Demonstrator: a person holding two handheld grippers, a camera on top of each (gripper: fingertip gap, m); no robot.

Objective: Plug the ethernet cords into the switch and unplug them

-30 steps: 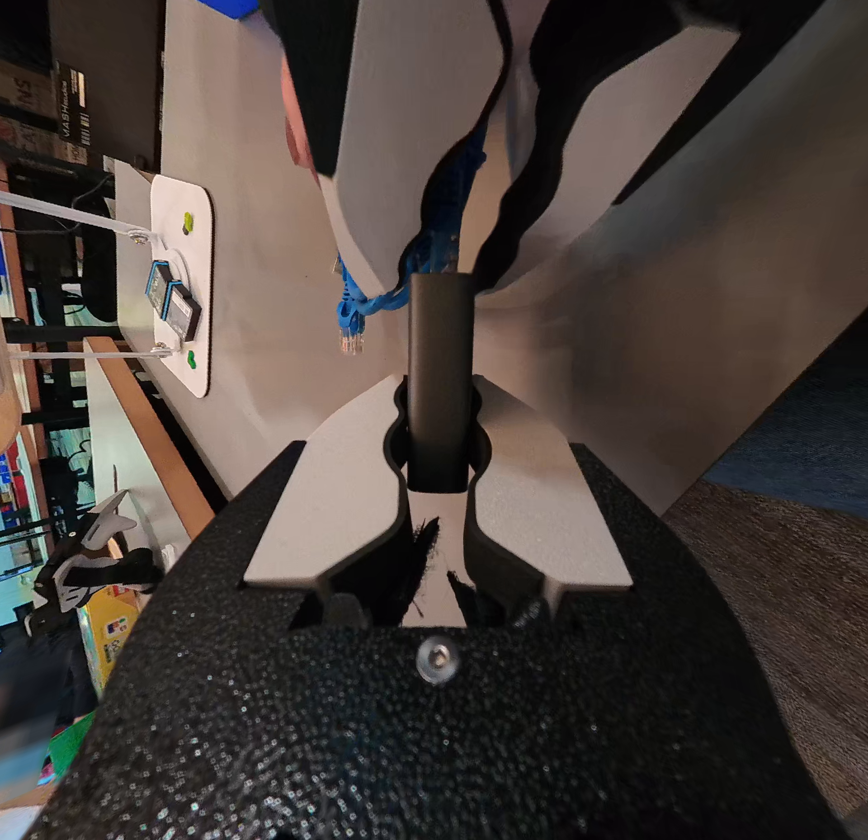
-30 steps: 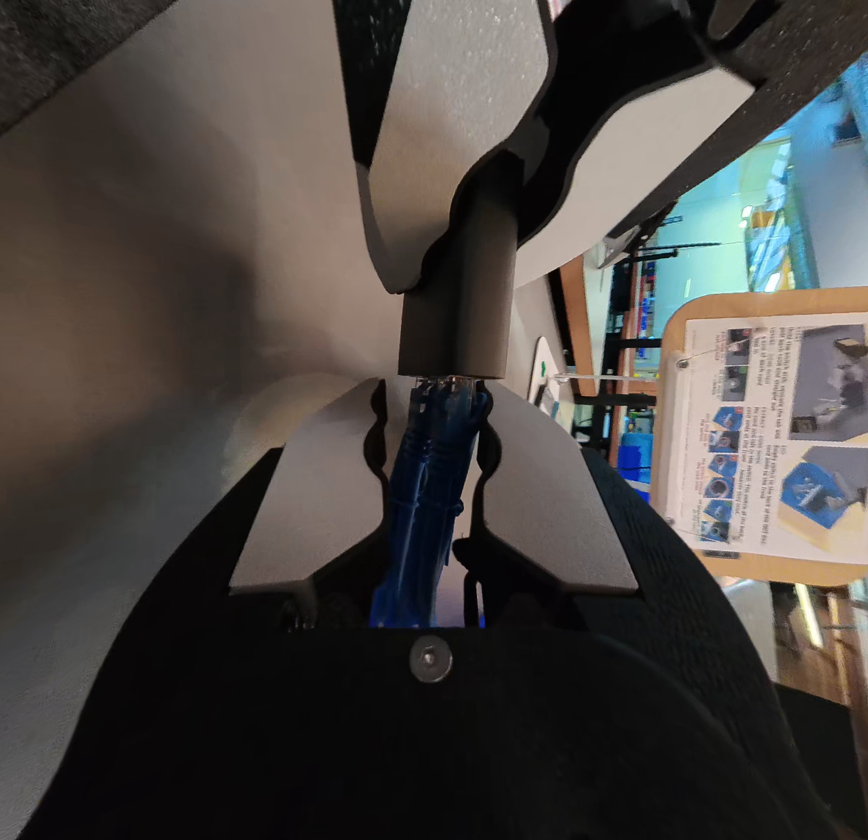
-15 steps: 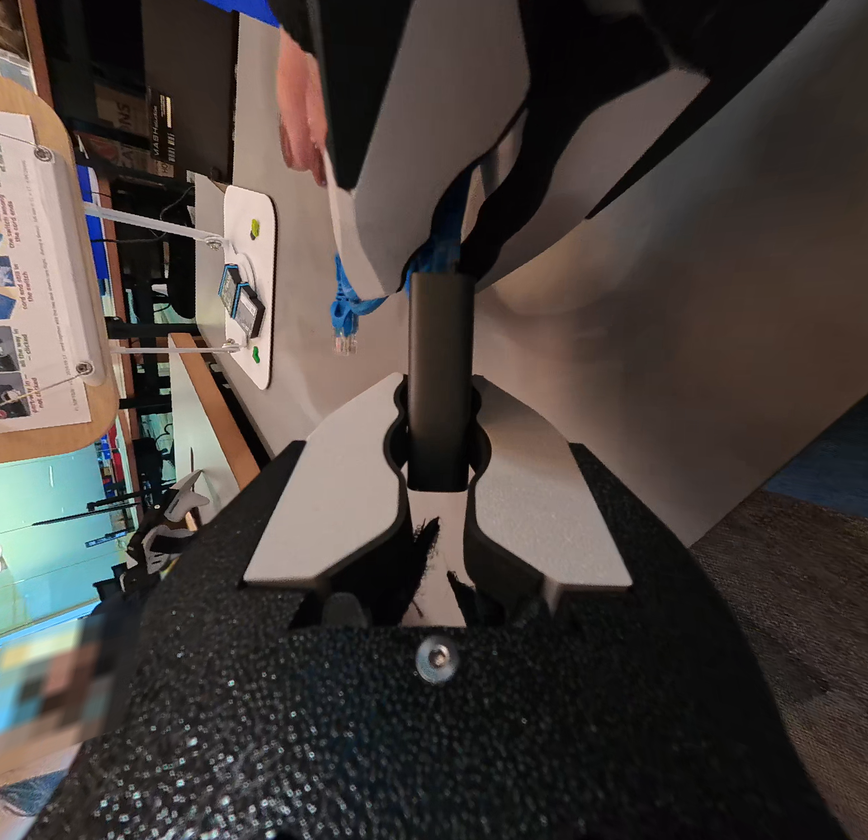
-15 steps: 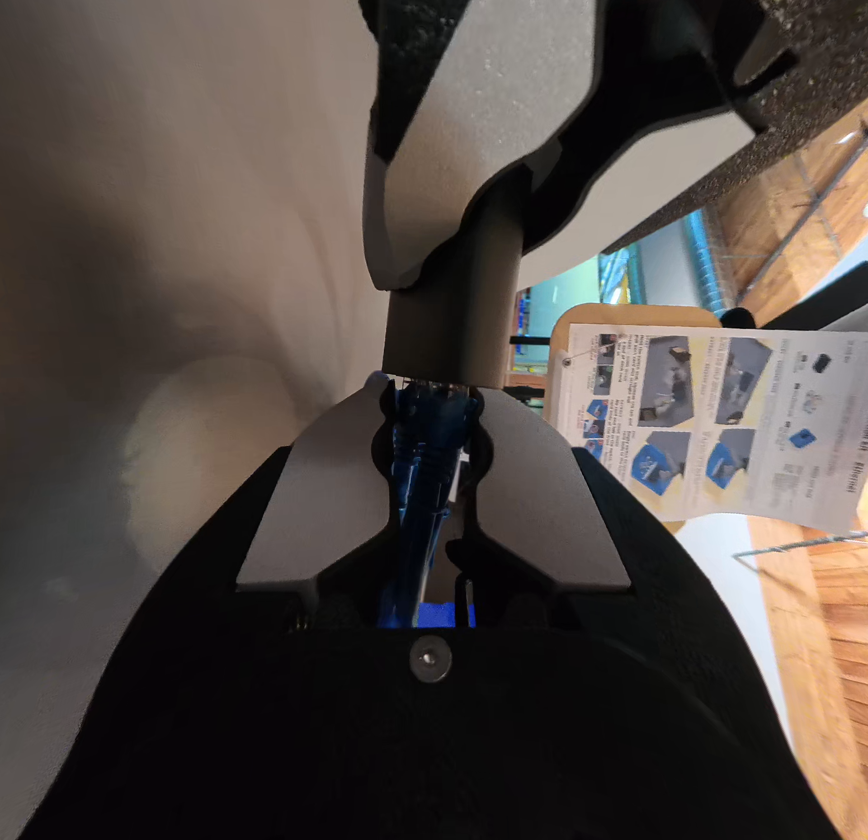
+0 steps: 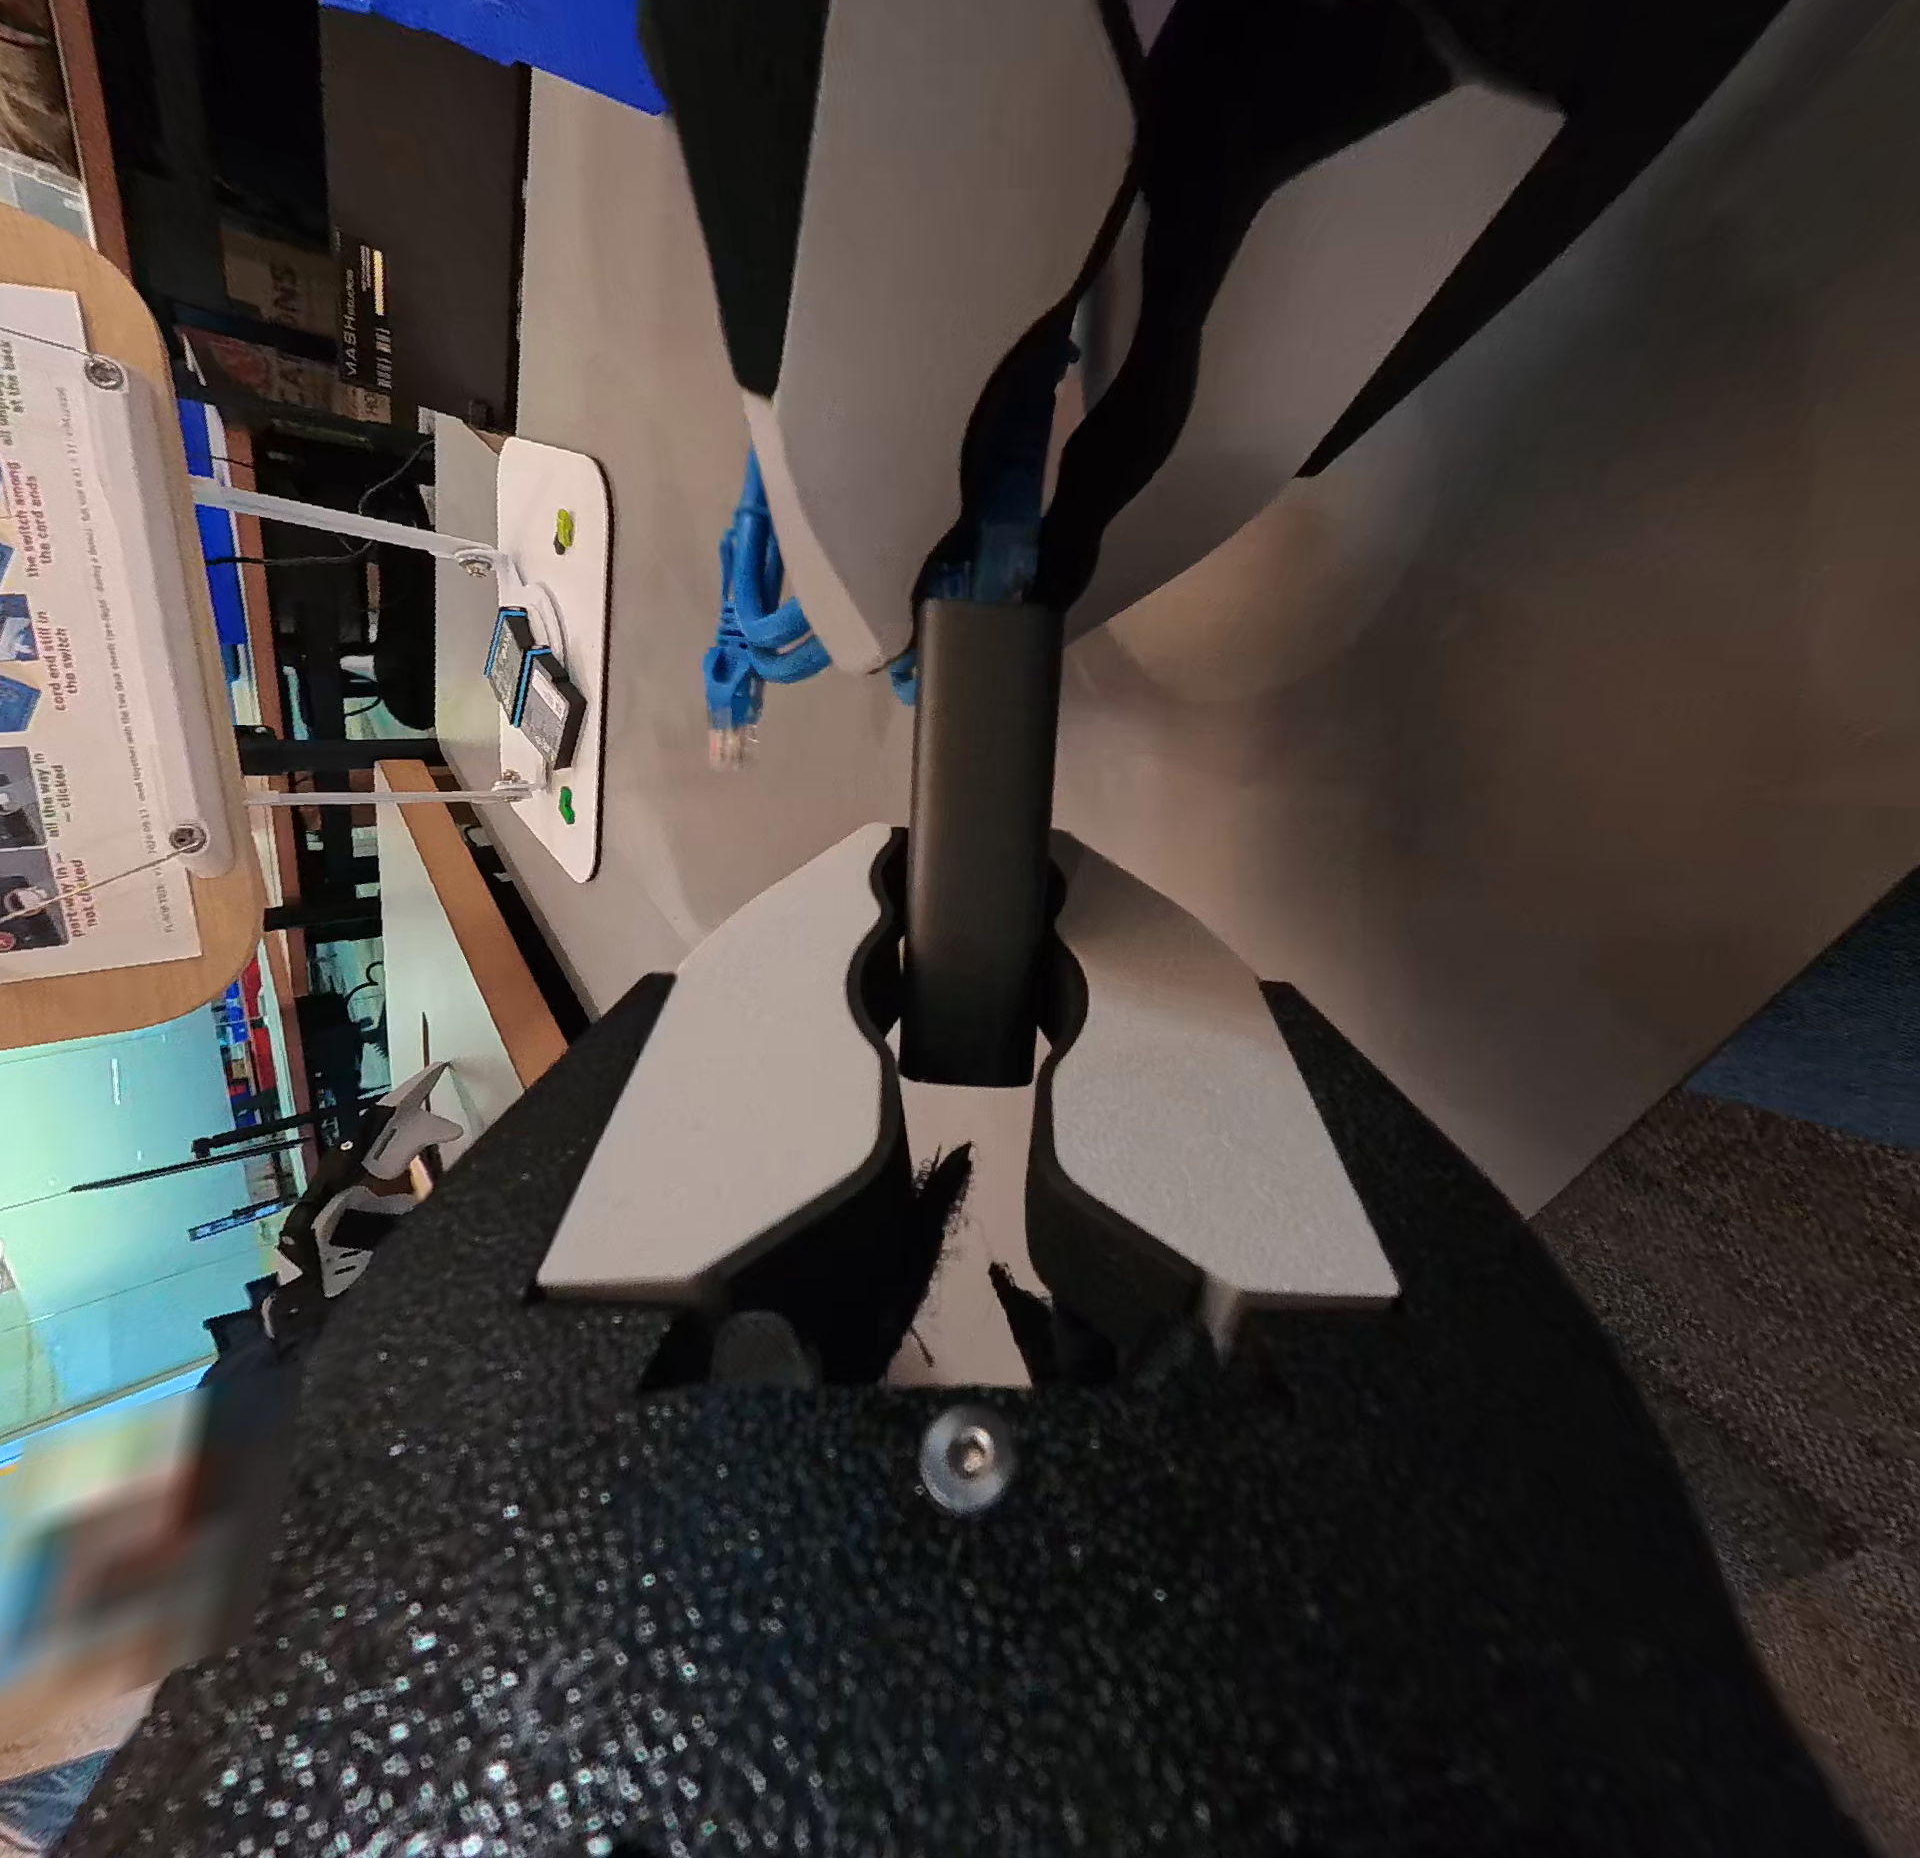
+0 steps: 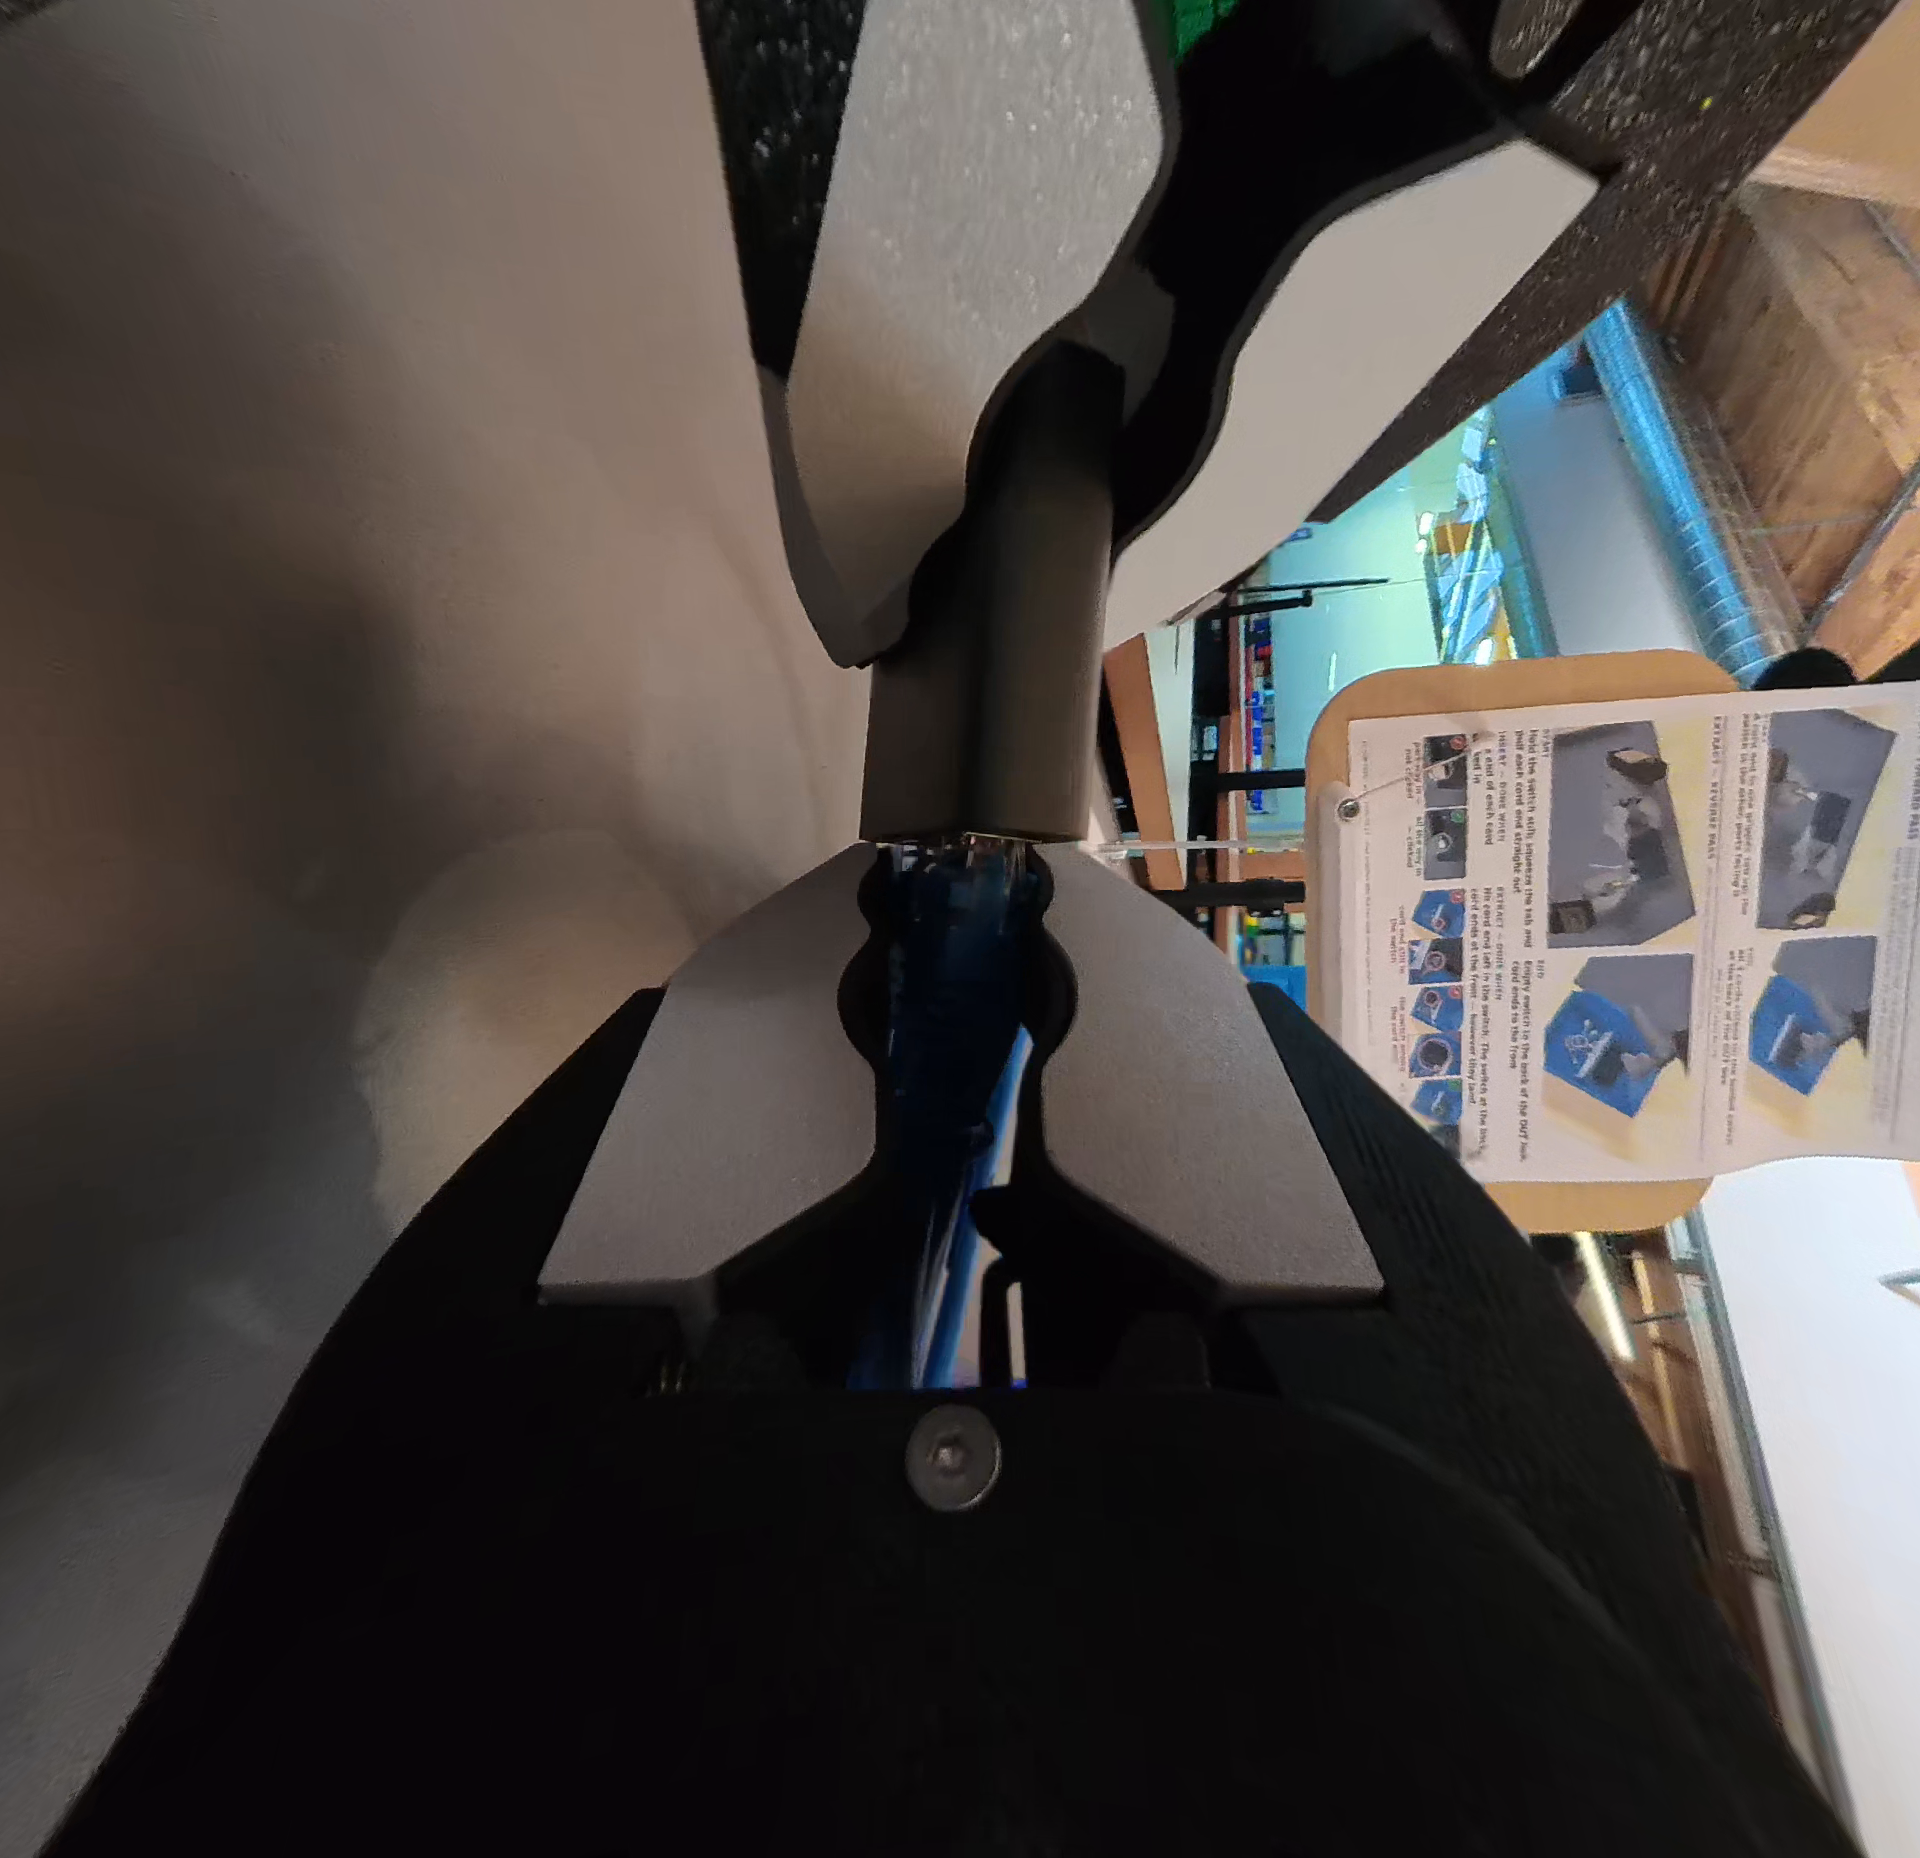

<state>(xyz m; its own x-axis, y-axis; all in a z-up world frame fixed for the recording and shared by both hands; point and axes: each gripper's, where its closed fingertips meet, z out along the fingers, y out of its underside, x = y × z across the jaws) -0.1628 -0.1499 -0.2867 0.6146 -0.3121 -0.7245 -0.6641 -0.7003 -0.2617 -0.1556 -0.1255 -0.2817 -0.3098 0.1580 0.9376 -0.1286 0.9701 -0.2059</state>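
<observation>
The smooth pale grey counter [image 5: 644, 333] carries a white rounded-corner board [image 5: 553, 665] at its far left, with bright blue ethernet cords [image 5: 750, 624] lying just right of it.

My left gripper [image 5: 971, 935]: speckled black housing, one silver hex-socket screw [image 5: 966, 1460] on the midline, two flat pale-grey fingers [image 5: 748, 1060] with wavy, black-edged inner faces. My right gripper [image 6: 956, 935]: same build, black textured body, matching silver screw [image 6: 951, 1458], grey fingers [image 6: 1174, 1081] with scalloped inner edges.
</observation>
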